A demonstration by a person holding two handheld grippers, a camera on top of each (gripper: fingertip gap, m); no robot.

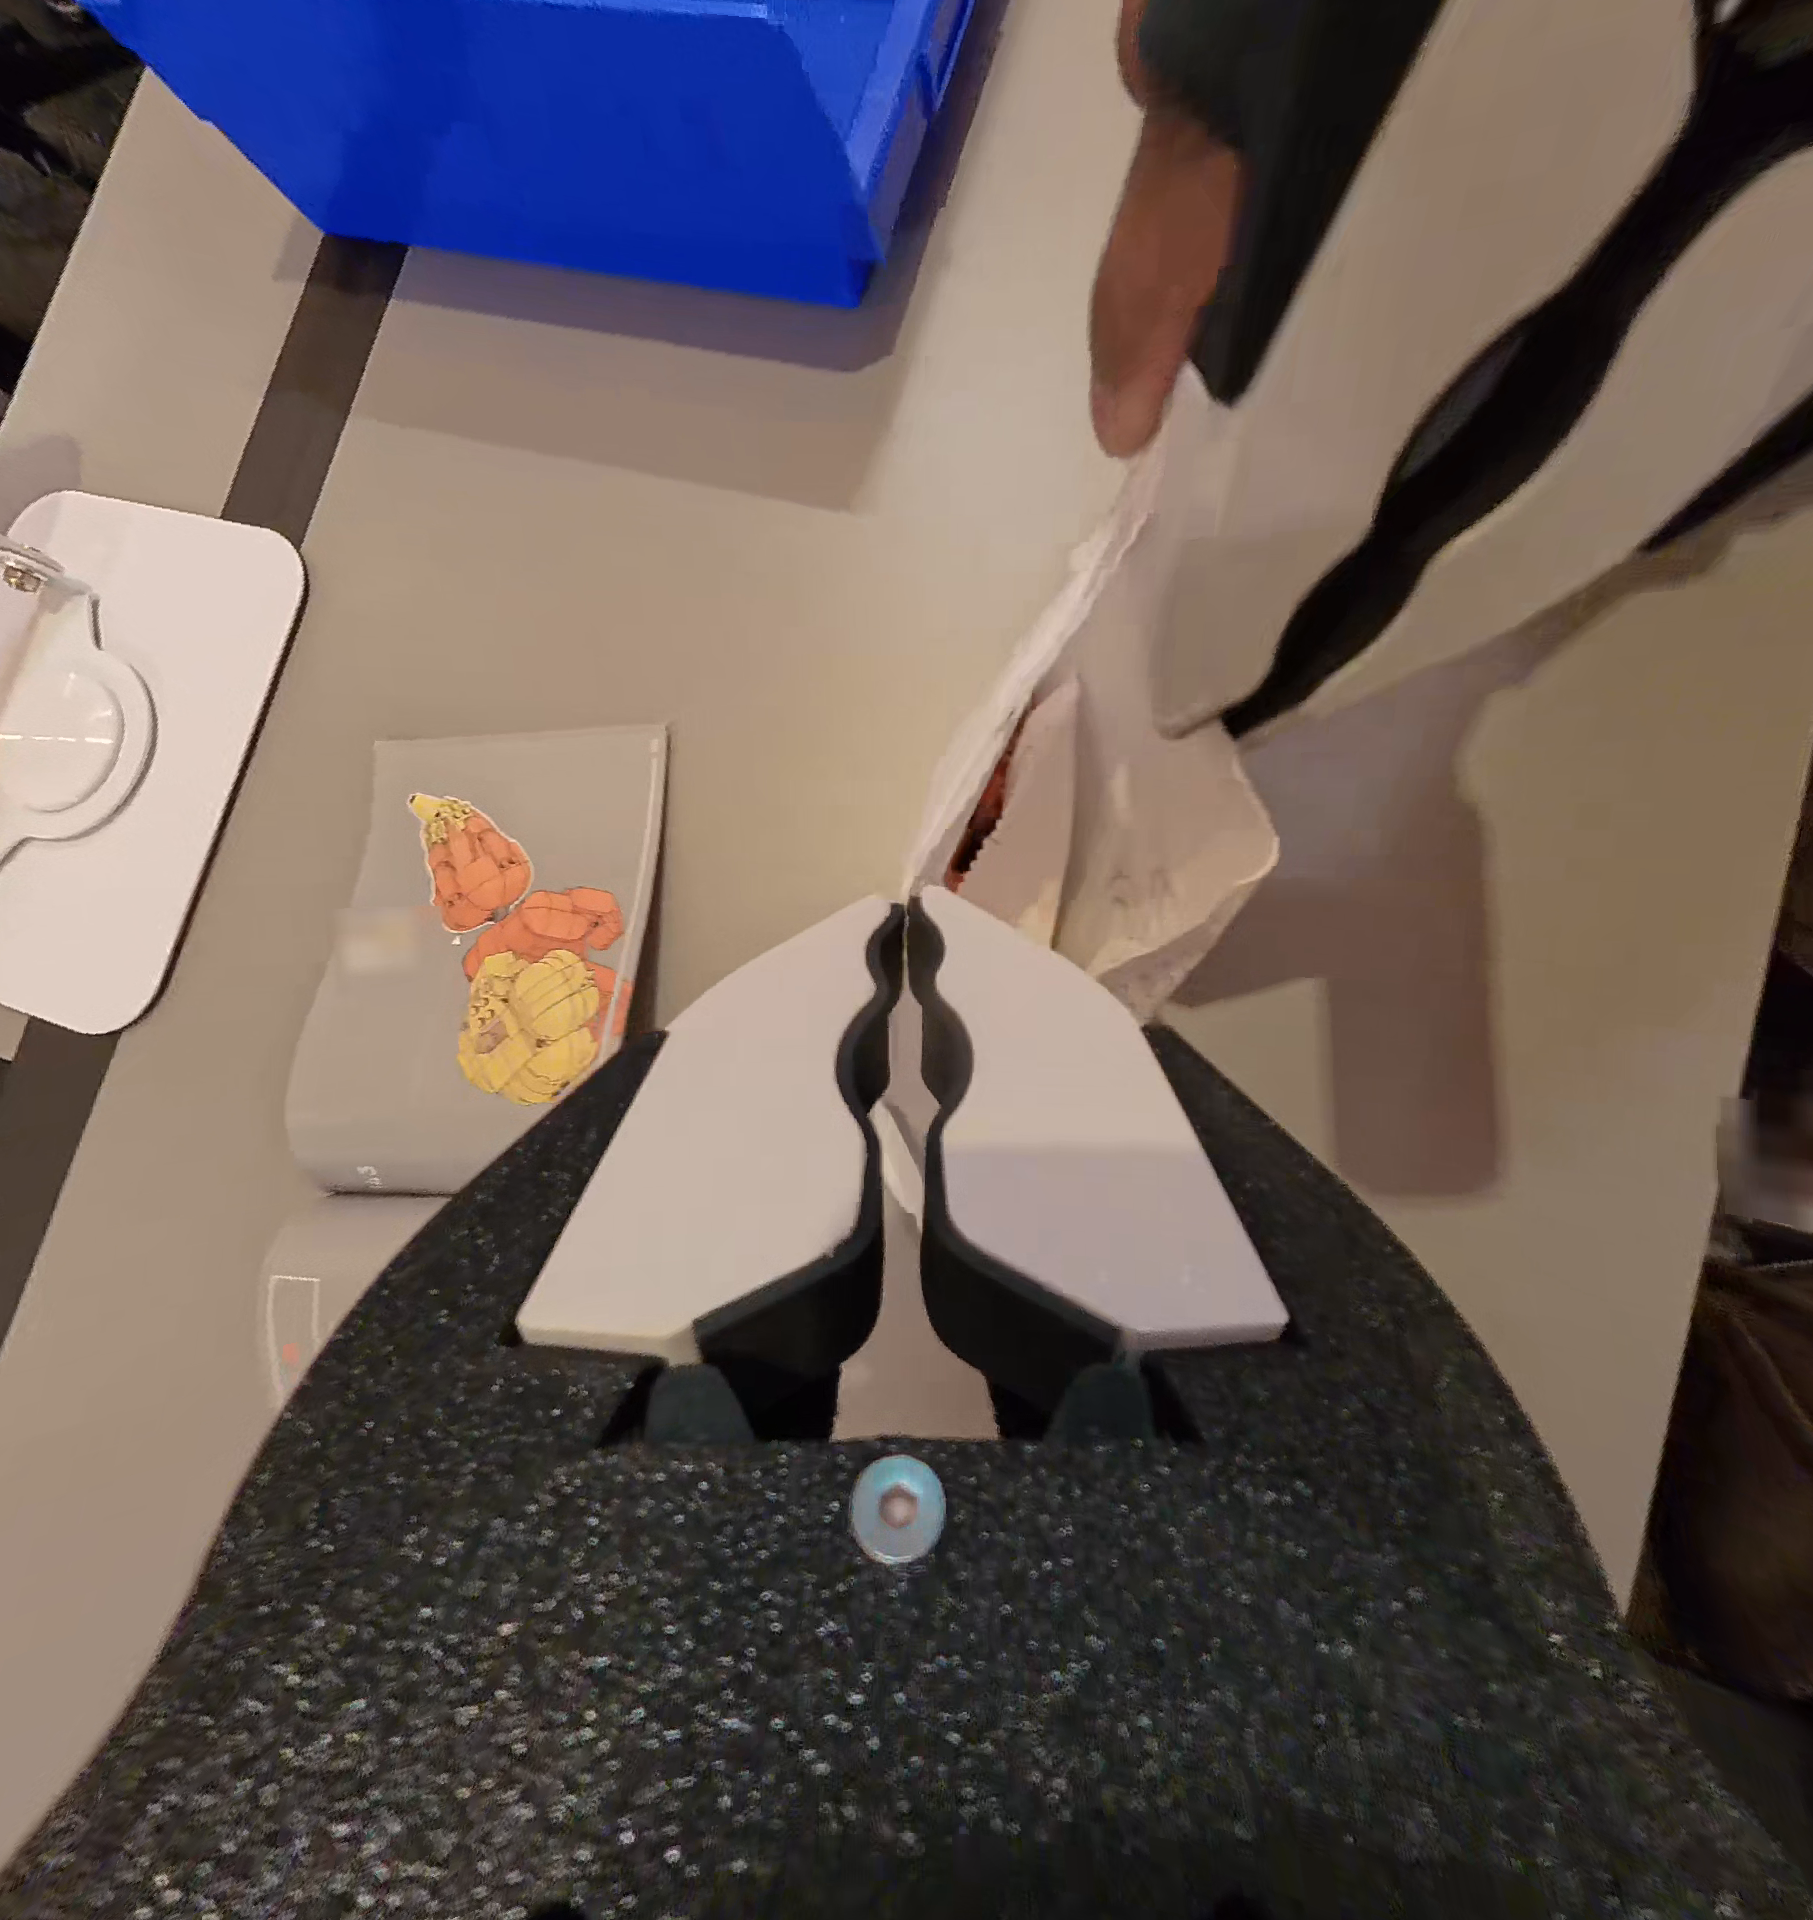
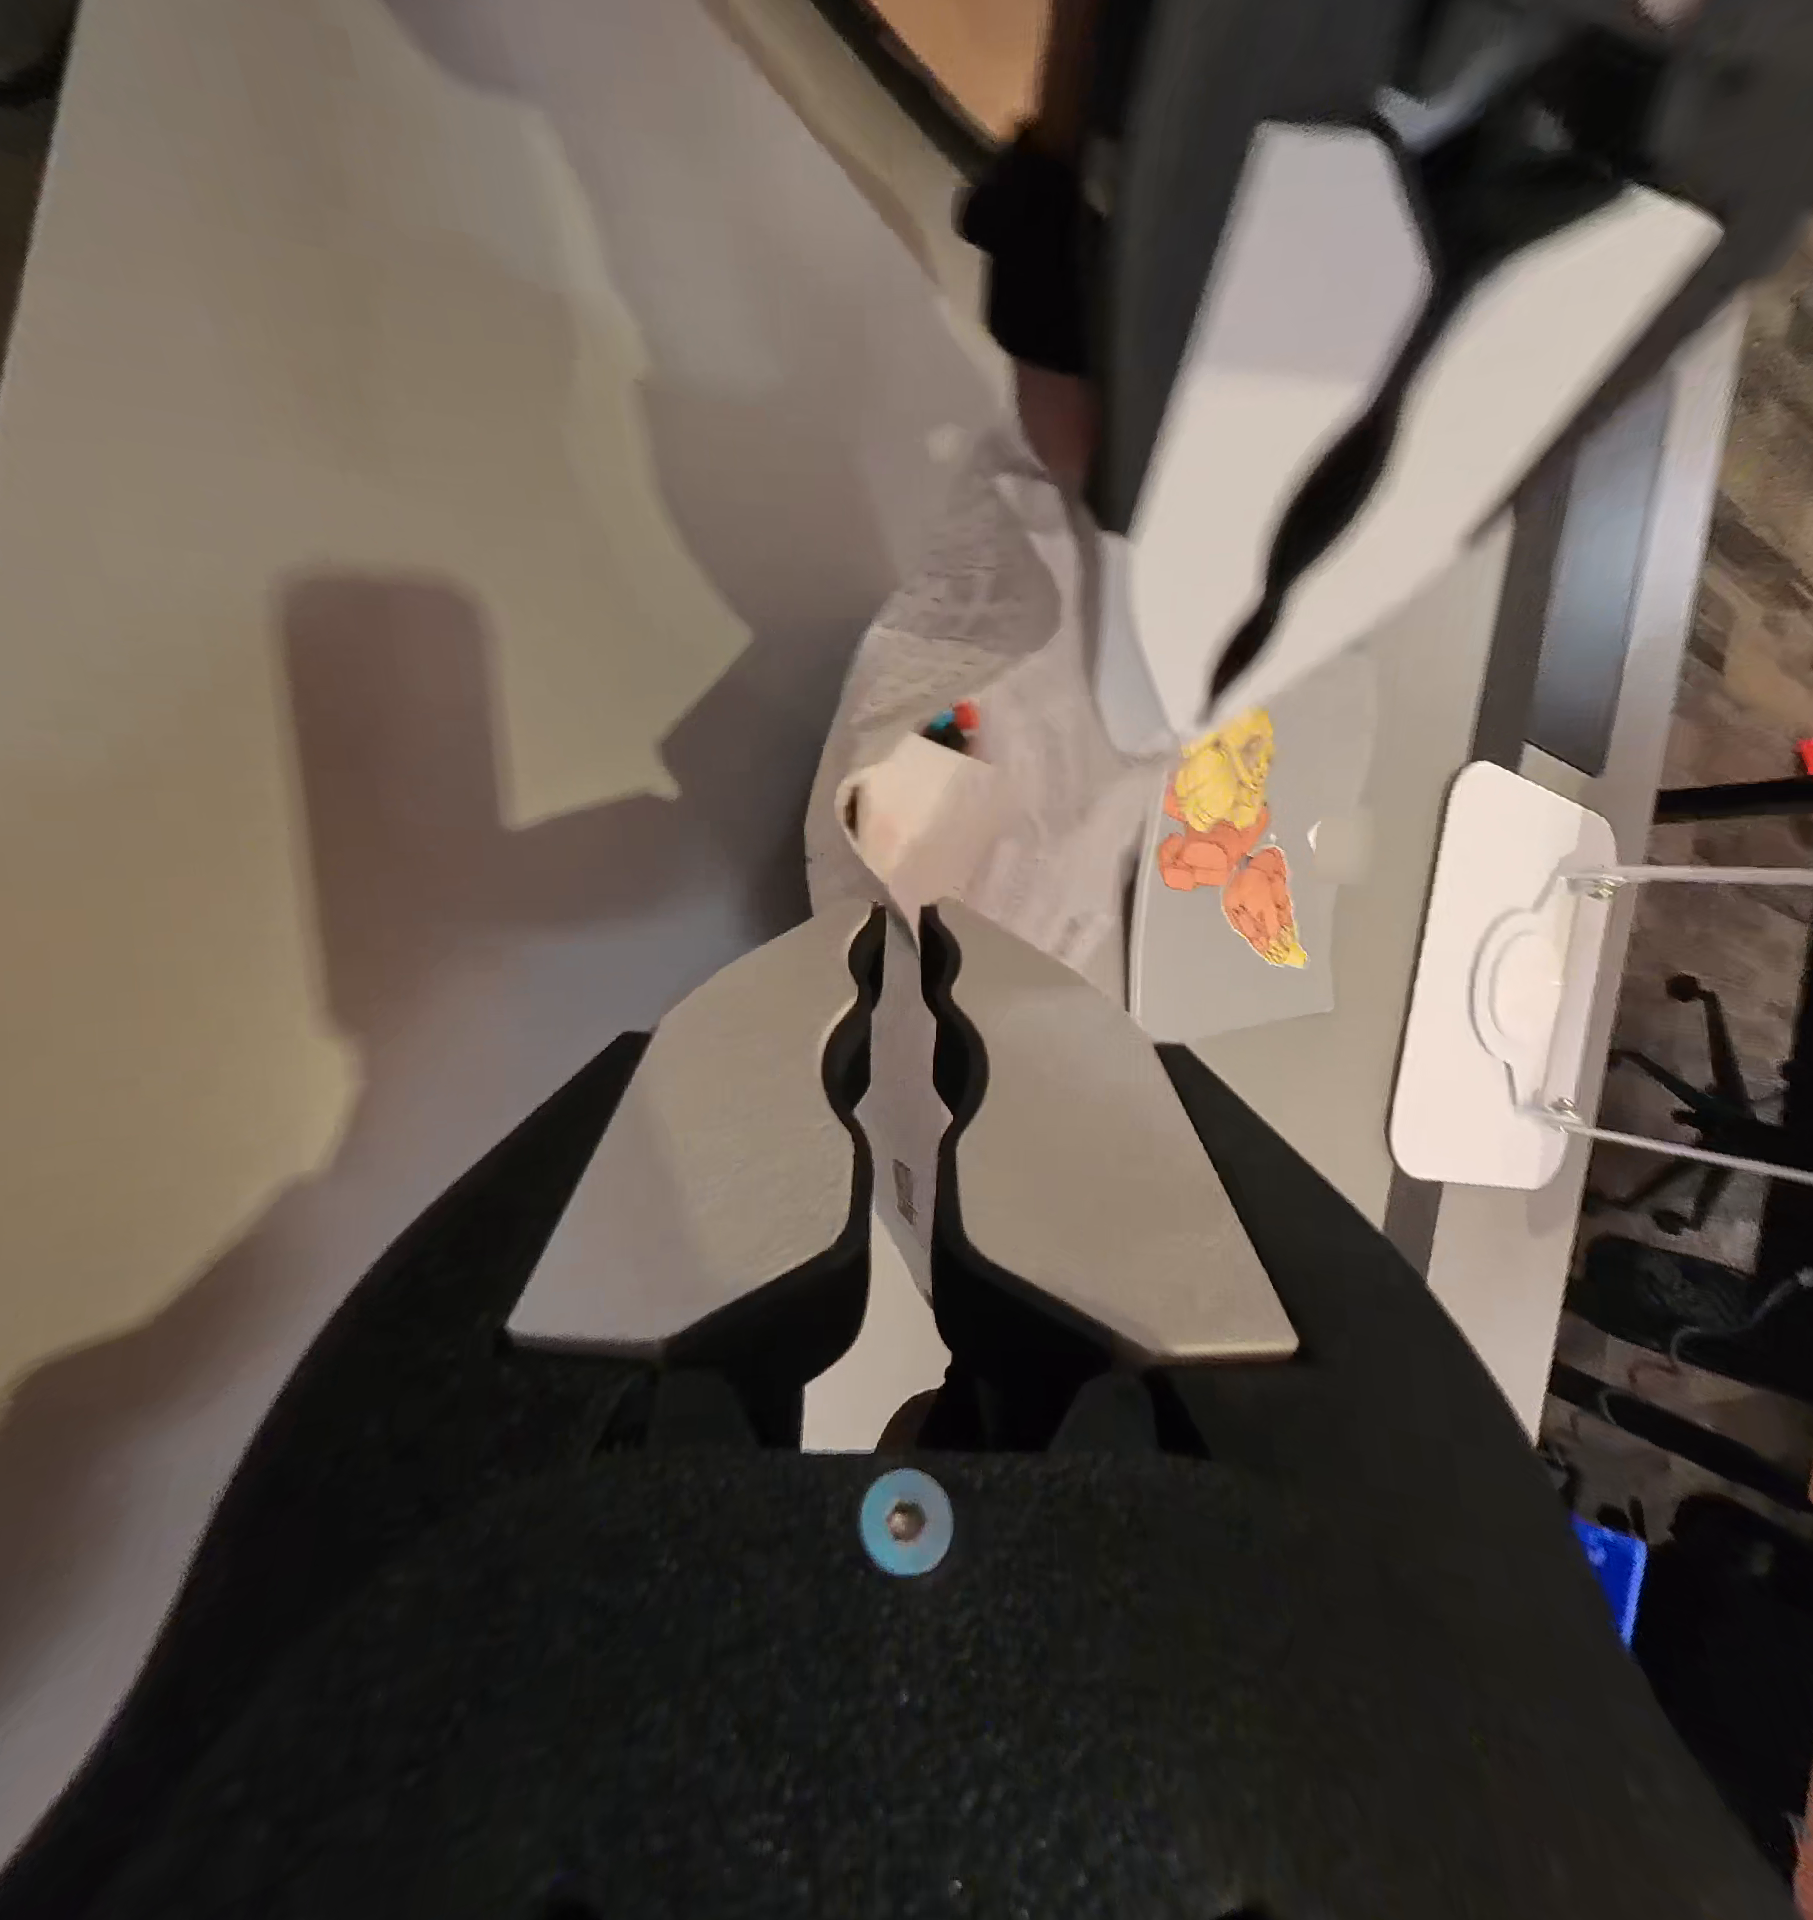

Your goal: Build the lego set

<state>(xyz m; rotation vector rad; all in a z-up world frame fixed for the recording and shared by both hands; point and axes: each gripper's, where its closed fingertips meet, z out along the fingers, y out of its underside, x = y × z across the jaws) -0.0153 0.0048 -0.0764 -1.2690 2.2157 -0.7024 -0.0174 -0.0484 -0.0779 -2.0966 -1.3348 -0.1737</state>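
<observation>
A white paper bag (image 1: 1141,862) of lego pieces hangs above the grey table between both grippers. My left gripper (image 1: 907,909) is shut on one edge of the bag. My right gripper (image 1: 1203,722), blurred, grips the other side at the upper right. The bag gapes between them and red pieces (image 1: 990,810) show inside. In the right wrist view my right gripper (image 2: 902,914) is shut on the bag (image 2: 1027,821), and the left gripper (image 2: 1219,691) pinches its far side. The instruction booklet (image 1: 507,935) with orange and yellow pumpkins lies on the table.
A blue bin (image 1: 569,125) stands at the table's far side. A white base plate with a clear stand (image 1: 102,748) sits by the left edge, also seen in the right wrist view (image 2: 1484,987). A person's finger (image 1: 1151,291) shows beside the right gripper. About 6 cm separates my left fingertips from my right.
</observation>
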